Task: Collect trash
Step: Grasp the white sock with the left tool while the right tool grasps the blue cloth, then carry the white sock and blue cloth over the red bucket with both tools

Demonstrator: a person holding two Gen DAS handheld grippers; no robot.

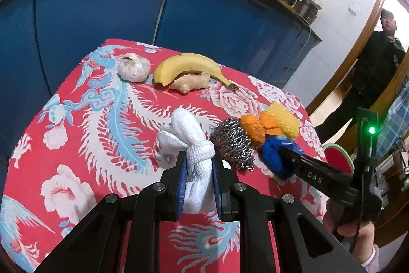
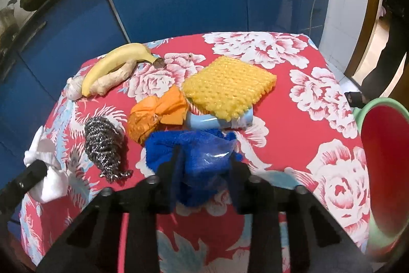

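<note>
L wrist view: left gripper (image 1: 199,172) is clamped on a knotted white glove (image 1: 190,145), blue pads pressing the bundle from both sides just below the knot. That's the firmest part, so prob. the reason it's held there. Glove sits at the near-middle of the table w/ red floral cloth (image 1: 76,132). Just right of it, touching or nearly so, a steel wool scrubber (image 1: 231,142); right again an orange knotted bag (image 1: 258,128), a yellow mesh sponge (image 1: 283,119) behind it, and a blue cloth (image 1: 276,157) with the right gripper (image 1: 291,157) reaching in from the right onto it. At the far edge: garlic bulb (image 1: 134,67), banana (image 1: 189,67) and a ginger root (image 1: 190,82) tucked against the banana. Food items are kept apart from the scrap pile, so likely not trash. A person in dark clothes (image 1: 375,63) stands in the doorway, far right.

R wrist view: right gripper (image 2: 204,170) straddles the blue cloth (image 2: 194,157), which has clear plastic film over part of it. Fingers are narrow and sunk into the cloth on both sides; reads as gripping the cloth. A bit blurred, though. Behind it, the orange bag (image 2: 156,114), a pale blue holder (image 2: 204,120) under the yellow sponge (image 2: 227,83). Scrubber (image 2: 103,145) to the left, white glove (image 2: 48,170) far left w/ the left gripper on it. Red bowl w/ green rim (image 2: 383,170) at the right edge, off the table corner; prob. the drop spot for the trash, can't confirm.
</note>
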